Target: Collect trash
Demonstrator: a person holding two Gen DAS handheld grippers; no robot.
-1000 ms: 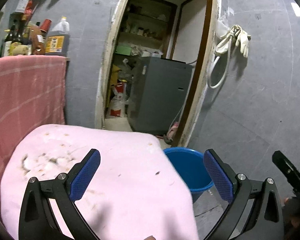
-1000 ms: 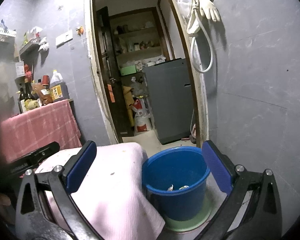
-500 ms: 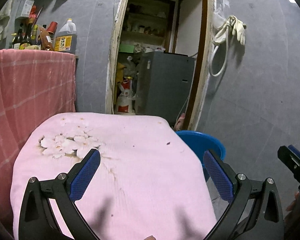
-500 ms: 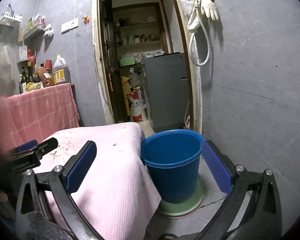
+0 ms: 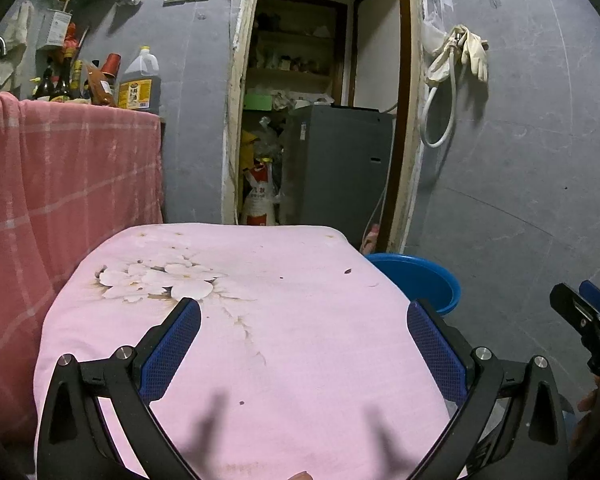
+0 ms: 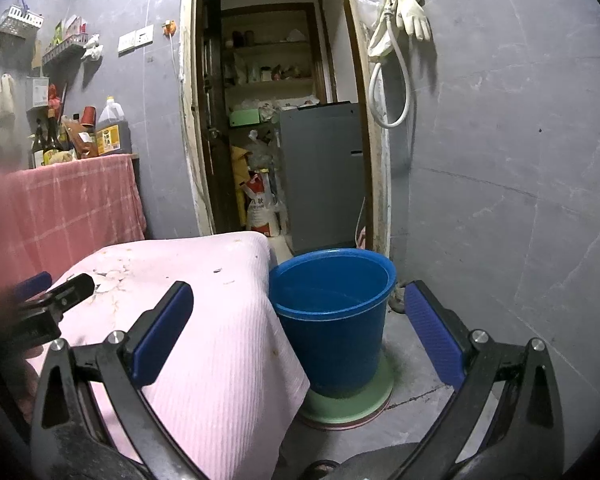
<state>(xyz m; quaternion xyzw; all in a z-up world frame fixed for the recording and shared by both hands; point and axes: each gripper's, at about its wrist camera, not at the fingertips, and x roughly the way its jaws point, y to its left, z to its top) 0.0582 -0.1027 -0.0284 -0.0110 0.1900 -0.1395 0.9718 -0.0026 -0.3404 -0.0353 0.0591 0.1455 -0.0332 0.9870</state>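
The left claw [image 5: 303, 326] is hovering over the pink cloth [image 5: 284, 320] with its jaws spread wide and nothing between them. The right claw [image 6: 298, 322] is also gaping wide and empty, straddling the cloth's corner and the bucket [image 6: 332, 320]. Seen from the left wrist, the bucket [image 5: 420, 280] is peeking out at two o'clock past the cloth's far edge; from the right wrist it is standing dead ahead on a green disc [image 6: 348, 400], just beside the hanging cloth [image 6: 220, 340]. A few dark crumbs [image 5: 347, 270] are lying on the cloth near the bucket side. What is lying inside the bucket cannot be told. Bottles [image 5: 100, 84] are crowding the red-draped table [image 5: 68, 184] at ten o'clock.
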